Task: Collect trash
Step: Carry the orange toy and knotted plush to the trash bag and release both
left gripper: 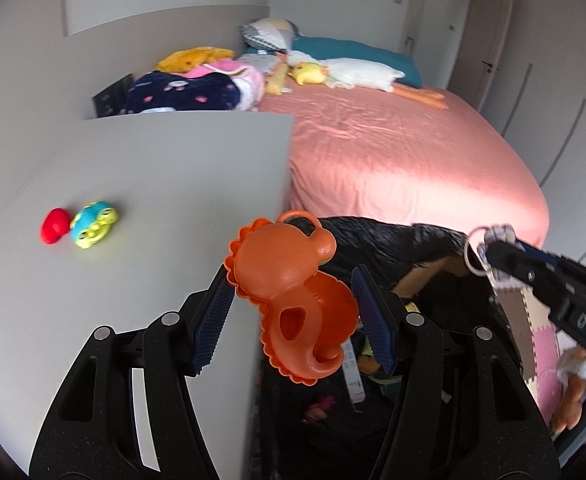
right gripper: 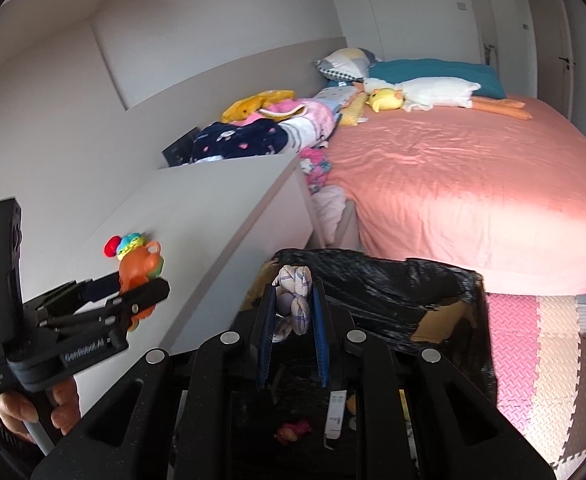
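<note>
We are holding 2 grippers over the black-lined box [right gripper: 393, 292], which is sitting low in both views between the grey cabinet [left gripper: 133, 200] and the pink bed [left gripper: 393, 152].

The left gripper [left gripper: 293, 312] is filling the bottom centre of the left wrist view. Its jaws are standing spread, with the orange plastic toy [left gripper: 289, 296] between the 2 blue pads; whether either pad is touching it we cannot tell. In the right wrist view this gripper is appearing at lower left with the toy at its tip [right gripper: 141, 280].

The right gripper [right gripper: 293, 332] is occupying the bottom centre of its own view, jaws pinching a small white and blue knotted cloth [right gripper: 293, 292] above the near edge of the liner. In the left wrist view the same cloth is showing at right [left gripper: 493, 240].

Inside the box we are seeing a pink scrap [right gripper: 293, 430] and a white strip [right gripper: 335, 416] at the bottom.

On the cabinet top, at left of the left wrist view, a red toy [left gripper: 53, 226] and a blue-green toy [left gripper: 93, 224] are lying touching each other.
</note>
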The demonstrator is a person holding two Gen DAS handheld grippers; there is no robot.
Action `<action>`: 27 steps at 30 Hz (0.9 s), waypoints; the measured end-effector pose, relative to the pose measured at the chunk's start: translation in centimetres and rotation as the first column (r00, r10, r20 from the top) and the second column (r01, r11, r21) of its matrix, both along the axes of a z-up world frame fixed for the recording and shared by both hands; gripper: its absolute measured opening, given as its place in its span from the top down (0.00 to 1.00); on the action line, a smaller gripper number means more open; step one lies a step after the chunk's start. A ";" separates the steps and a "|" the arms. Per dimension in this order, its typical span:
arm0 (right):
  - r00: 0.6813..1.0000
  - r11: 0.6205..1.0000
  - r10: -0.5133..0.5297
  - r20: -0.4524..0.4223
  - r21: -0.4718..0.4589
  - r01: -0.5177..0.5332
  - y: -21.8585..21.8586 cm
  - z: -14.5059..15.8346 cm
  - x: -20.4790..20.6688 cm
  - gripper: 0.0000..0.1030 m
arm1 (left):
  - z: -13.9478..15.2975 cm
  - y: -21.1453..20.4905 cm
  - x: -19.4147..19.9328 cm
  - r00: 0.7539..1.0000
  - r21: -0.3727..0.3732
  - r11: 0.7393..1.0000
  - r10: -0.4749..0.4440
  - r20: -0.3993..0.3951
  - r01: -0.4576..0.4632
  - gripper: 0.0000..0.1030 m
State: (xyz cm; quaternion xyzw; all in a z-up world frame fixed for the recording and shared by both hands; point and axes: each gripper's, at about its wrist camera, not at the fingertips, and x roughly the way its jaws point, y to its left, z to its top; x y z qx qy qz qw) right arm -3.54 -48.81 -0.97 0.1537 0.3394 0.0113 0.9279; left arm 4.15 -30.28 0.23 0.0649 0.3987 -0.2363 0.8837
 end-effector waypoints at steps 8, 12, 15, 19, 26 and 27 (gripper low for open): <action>0.998 0.998 -0.058 0.001 0.004 0.058 -2.7 0.2 -1.1 0.81 | 0.3 -1.9 -1.7 0.993 0.010 0.993 -0.120 0.013 0.120 0.42; 0.996 0.996 -0.090 -0.001 -0.007 0.090 -3.5 0.4 -1.8 0.30 | 0.4 -2.5 -3.1 0.967 -0.018 0.966 -0.257 -0.005 0.256 0.24; 0.981 0.983 -0.185 0.057 -0.007 0.186 -4.3 1.2 -2.9 0.10 | 0.5 -2.8 -4.0 0.948 -0.004 0.948 -0.318 0.018 0.318 0.06; 0.974 0.976 -0.217 0.070 0.007 0.217 -5.1 1.6 -3.1 0.10 | 0.5 -2.9 -4.5 0.941 0.026 0.942 -0.336 0.035 0.335 0.06; 0.973 0.975 -0.220 0.070 0.001 0.221 -4.7 1.8 -2.9 0.10 | 0.6 -1.9 -4.4 0.944 0.039 0.945 -0.326 0.052 0.324 0.06; 0.973 0.976 -0.218 0.069 -0.001 0.219 -4.5 1.8 -2.8 0.10 | 0.7 -1.8 -4.3 0.944 0.040 0.946 -0.324 0.053 0.322 0.06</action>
